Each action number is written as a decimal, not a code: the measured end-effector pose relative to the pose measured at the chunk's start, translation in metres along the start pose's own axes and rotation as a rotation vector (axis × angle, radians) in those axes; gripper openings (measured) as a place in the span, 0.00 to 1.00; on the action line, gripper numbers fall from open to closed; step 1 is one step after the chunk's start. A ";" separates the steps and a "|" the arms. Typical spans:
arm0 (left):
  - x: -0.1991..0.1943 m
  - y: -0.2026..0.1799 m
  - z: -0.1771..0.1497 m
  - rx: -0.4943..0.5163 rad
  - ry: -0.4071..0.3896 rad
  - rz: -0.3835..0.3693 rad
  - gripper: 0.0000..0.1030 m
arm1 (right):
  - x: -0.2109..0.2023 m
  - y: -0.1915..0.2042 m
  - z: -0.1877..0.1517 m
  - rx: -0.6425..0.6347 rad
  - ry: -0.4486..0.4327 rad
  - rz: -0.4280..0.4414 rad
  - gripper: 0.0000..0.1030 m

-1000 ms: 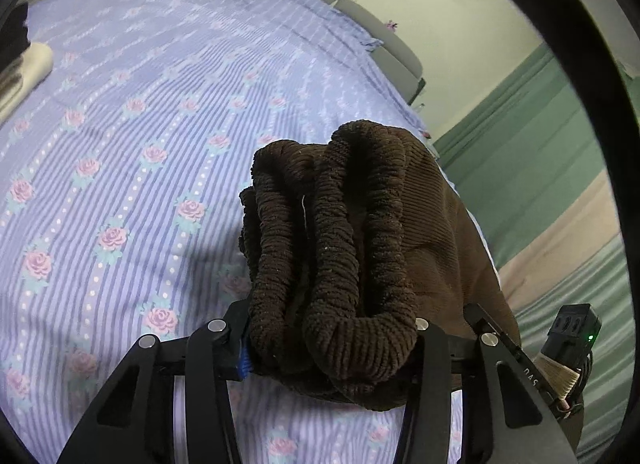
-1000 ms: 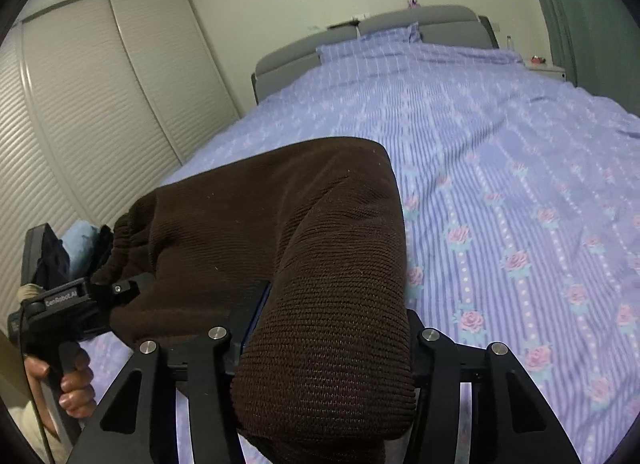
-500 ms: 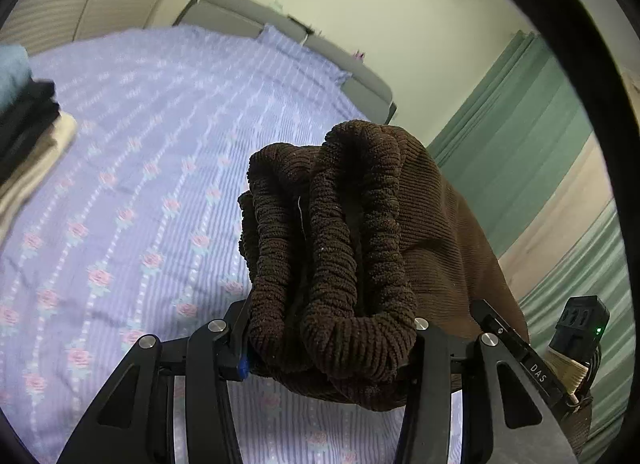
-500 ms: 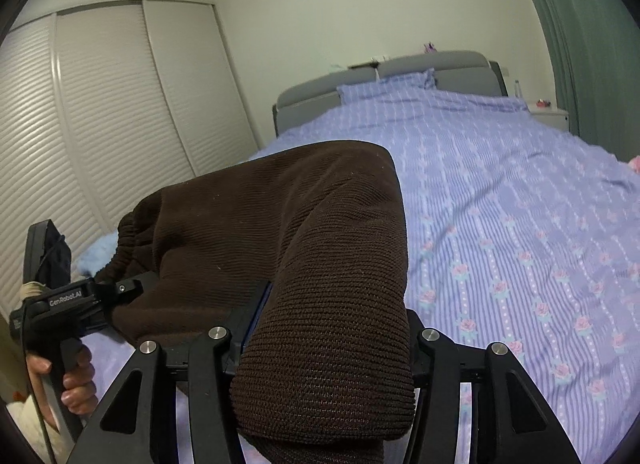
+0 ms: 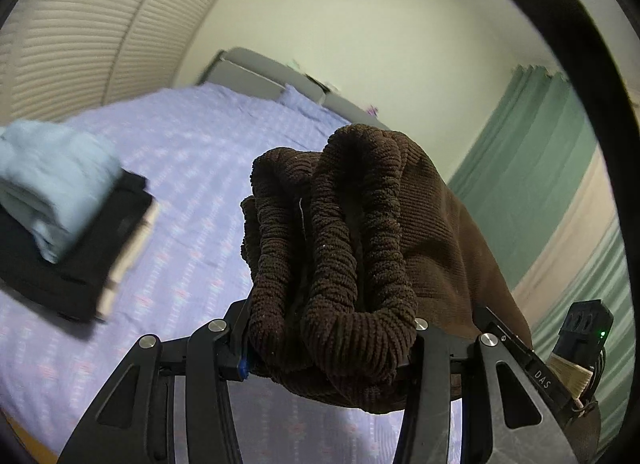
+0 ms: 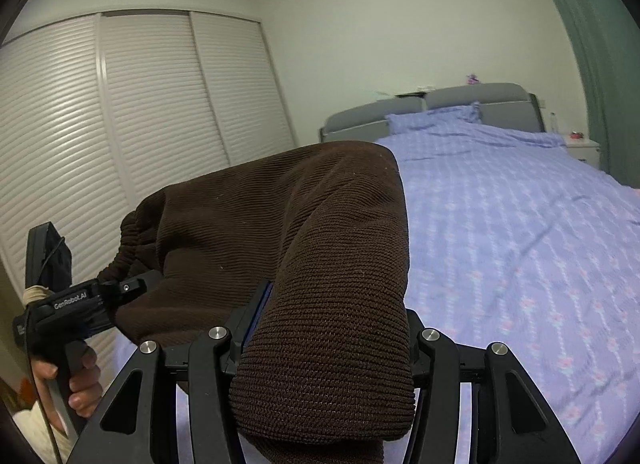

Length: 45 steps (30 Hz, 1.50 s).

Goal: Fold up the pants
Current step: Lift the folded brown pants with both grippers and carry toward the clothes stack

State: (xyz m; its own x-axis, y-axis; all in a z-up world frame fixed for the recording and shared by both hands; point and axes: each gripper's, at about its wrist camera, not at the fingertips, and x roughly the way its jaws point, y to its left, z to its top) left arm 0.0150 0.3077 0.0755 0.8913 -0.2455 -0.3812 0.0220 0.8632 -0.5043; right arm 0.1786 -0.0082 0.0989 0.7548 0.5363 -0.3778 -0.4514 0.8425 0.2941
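Left gripper [image 5: 332,340] clenched on gathered waistband of dark brown knitted pants [image 5: 360,248], frame centre. Folded clothes stack [image 5: 68,232] at left, left view only. Right gripper [image 6: 324,348] clamped on pants' folded end; hand [image 6: 76,384] lower left, right view only.

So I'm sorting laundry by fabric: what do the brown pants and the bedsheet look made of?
Pants: thick ribbed knit, matte and fuzzy, with a gathered elastic waistband; likely wool or acrylic. Bedsheet: thin smooth woven cloth, printed stripes and roses, probably cotton.
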 end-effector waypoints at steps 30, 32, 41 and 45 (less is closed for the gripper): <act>-0.073 0.201 0.161 -0.104 -0.181 0.383 0.35 | 0.216 0.237 0.059 -0.109 0.058 0.231 0.50; -0.069 0.216 0.174 -0.134 -0.191 0.387 0.35 | 0.235 0.251 0.060 -0.140 0.060 0.230 0.50; -0.037 0.269 0.191 -0.127 -0.188 0.411 0.35 | 0.256 0.295 0.027 -0.153 0.065 0.211 0.50; -0.022 0.294 0.178 -0.124 -0.122 0.449 0.35 | 0.275 0.296 -0.007 -0.124 0.143 0.202 0.51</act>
State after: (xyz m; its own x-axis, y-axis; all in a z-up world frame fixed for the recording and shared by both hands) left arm 0.0824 0.6452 0.0733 0.8472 0.1995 -0.4923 -0.4246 0.8112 -0.4020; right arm 0.2491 0.3889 0.0764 0.5726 0.6884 -0.4453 -0.6471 0.7129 0.2701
